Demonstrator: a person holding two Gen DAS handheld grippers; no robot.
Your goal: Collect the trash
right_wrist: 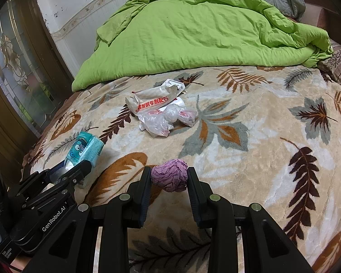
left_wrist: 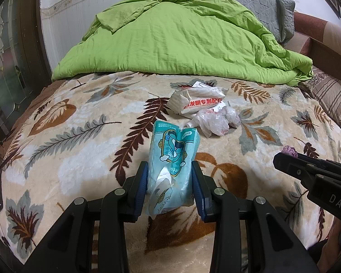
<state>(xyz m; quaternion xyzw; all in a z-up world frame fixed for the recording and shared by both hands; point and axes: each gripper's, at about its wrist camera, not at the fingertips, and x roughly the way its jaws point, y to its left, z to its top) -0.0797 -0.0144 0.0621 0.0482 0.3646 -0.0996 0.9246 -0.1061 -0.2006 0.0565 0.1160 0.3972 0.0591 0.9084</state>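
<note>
My left gripper [left_wrist: 169,170] is shut on a teal tissue pack [left_wrist: 172,159], holding it just above the leaf-patterned blanket [left_wrist: 79,141]; the pack also shows in the right wrist view [right_wrist: 85,149]. My right gripper [right_wrist: 169,177] is shut on a crumpled purple paper ball [right_wrist: 169,175], which peeks over that gripper in the left wrist view [left_wrist: 289,151]. A white wrapper with red print [left_wrist: 197,100] [right_wrist: 154,100] and crumpled clear plastic [left_wrist: 216,120] [right_wrist: 166,119] lie on the blanket beyond both grippers.
A bunched green quilt [left_wrist: 181,38] covers the far half of the bed, with a grey pillow [left_wrist: 257,2] behind it. A glass-panelled door [right_wrist: 18,68] stands at the left. A striped pillow [left_wrist: 329,97] lies at the right edge.
</note>
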